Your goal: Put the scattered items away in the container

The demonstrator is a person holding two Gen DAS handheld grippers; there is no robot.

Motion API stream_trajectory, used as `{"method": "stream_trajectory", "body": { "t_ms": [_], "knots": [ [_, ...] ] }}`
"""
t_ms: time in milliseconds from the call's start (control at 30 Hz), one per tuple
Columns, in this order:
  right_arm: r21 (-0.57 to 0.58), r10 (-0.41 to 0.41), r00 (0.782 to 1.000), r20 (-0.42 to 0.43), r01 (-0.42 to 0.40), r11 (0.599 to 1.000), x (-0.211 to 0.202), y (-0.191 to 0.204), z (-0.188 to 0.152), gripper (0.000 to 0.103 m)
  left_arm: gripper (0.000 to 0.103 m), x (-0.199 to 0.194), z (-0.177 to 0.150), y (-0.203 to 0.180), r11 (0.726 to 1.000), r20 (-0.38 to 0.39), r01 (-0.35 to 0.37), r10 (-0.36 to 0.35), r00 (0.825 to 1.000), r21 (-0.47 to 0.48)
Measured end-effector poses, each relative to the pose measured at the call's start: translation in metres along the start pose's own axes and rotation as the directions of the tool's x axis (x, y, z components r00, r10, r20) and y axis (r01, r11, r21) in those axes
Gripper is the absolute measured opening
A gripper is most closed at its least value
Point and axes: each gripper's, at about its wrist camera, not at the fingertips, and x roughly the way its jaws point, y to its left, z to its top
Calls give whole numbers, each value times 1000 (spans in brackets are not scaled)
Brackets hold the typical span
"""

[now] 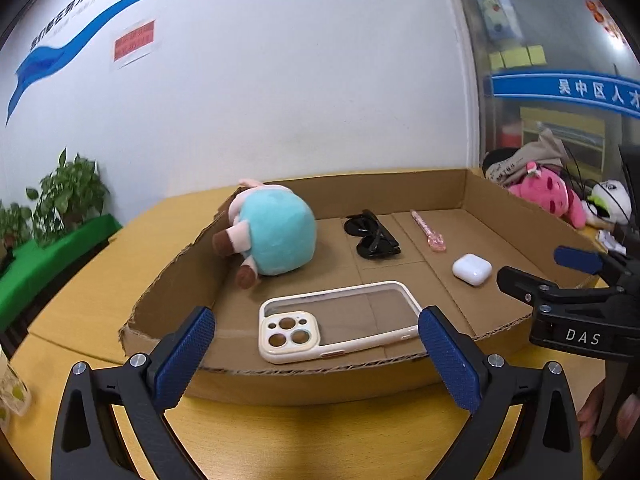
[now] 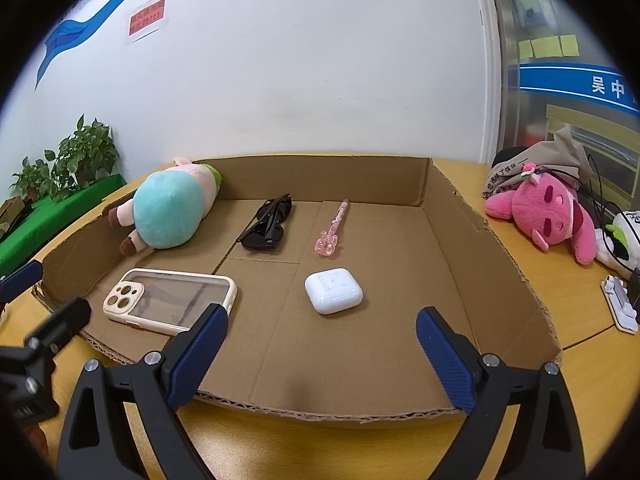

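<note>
A shallow cardboard tray [image 1: 492,200] [image 2: 472,248] lies on the yellow table. In it lie a teal and pink plush toy [image 1: 276,236] [image 2: 168,212], black sunglasses [image 1: 372,236] [image 2: 268,224], a pink pen [image 1: 428,232] [image 2: 334,228], a white earbud case [image 1: 472,269] [image 2: 333,290] and a cream phone case [image 1: 340,320] [image 2: 170,300]. My left gripper [image 1: 316,356] is open and empty, just before the tray's near wall by the phone case. My right gripper [image 2: 320,356] is open and empty over the tray's near edge; it also shows at the right of the left wrist view [image 1: 540,272].
A pink plush [image 2: 548,216] [image 1: 552,196], a beige bag [image 2: 536,164] and a white plush with cables [image 2: 620,236] lie on the table right of the tray. A small white stand [image 2: 622,304] sits at the right edge. Potted plants [image 1: 60,192] [image 2: 76,160] stand at the left by the wall.
</note>
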Motion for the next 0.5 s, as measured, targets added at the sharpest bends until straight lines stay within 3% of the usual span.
{"method": "stream_trajectory", "body": {
  "t_ms": [167,500],
  "knots": [
    [-4,15,1000,2,-15,1000,-1,-2,-1,95,103,5,0,8,998,-22,39,-40,999,-51],
    [3,6,1000,0,-6,1000,-1,-6,0,98,103,4,0,6,998,-23,35,-37,999,-53]
  ]
}}
